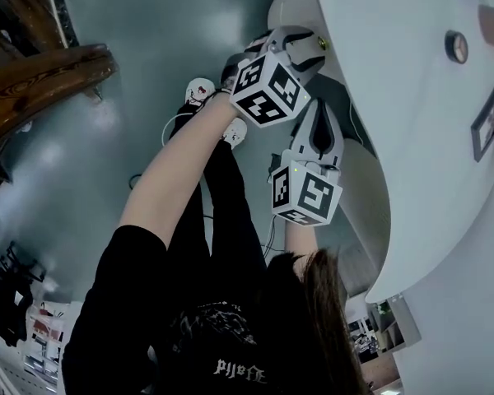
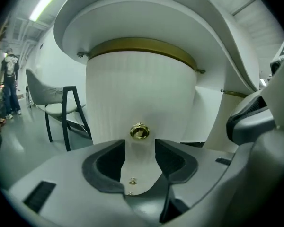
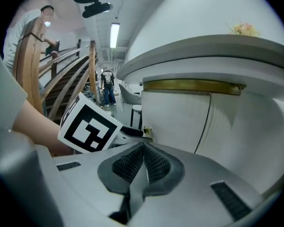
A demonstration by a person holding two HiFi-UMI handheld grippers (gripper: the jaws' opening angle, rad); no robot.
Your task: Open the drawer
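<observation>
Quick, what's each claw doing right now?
Left claw: open, empty, with the gold knob lined up just ahead.
Right claw: closed, holding nothing.

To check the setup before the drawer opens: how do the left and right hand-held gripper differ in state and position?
The left hand-held gripper has its jaws apart; the right hand-held gripper has them together, empty. The left one lines up with the brass knob without gripping it, and it reaches ahead of the right one. Both face the white drawer front.
</observation>
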